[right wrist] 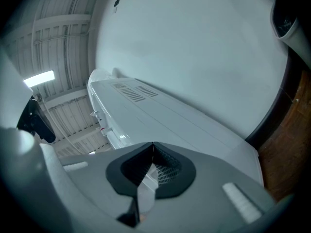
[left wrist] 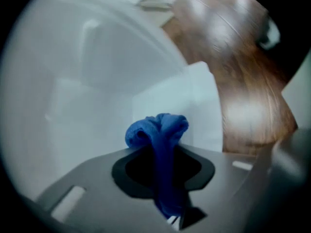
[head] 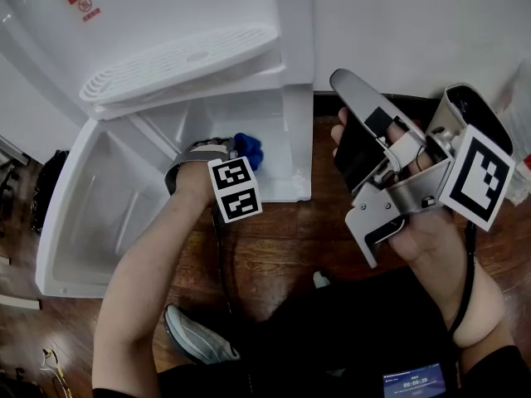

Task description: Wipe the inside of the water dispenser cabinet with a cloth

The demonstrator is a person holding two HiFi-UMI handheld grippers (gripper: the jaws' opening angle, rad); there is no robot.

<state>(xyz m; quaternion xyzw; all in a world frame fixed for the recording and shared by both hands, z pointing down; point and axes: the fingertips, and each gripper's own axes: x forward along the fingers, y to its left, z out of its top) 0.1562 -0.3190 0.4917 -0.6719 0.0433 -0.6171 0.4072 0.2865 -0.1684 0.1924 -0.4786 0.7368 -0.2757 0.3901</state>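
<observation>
Left claw (left wrist: 161, 152) (clamping blue cloth (left wrist: 158, 127)) angles down into cabinet (head: 199, 116).

Two grippers, the left gripper (left wrist: 160, 152) and the right gripper (right wrist: 153, 147), one blue cloth (left wrist: 159, 127) in the left's jaws, one water dispenser (head: 191, 23) ahead, one shoe (head: 195, 338)

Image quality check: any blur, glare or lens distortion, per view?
Head view: sharp, even light. Left gripper view: soft throughout, cloth edges blurred, glare on the floor, black fisheye corners. Right gripper view: sharper, dispenser edges bowed by the lens, lamp blown out.
</observation>
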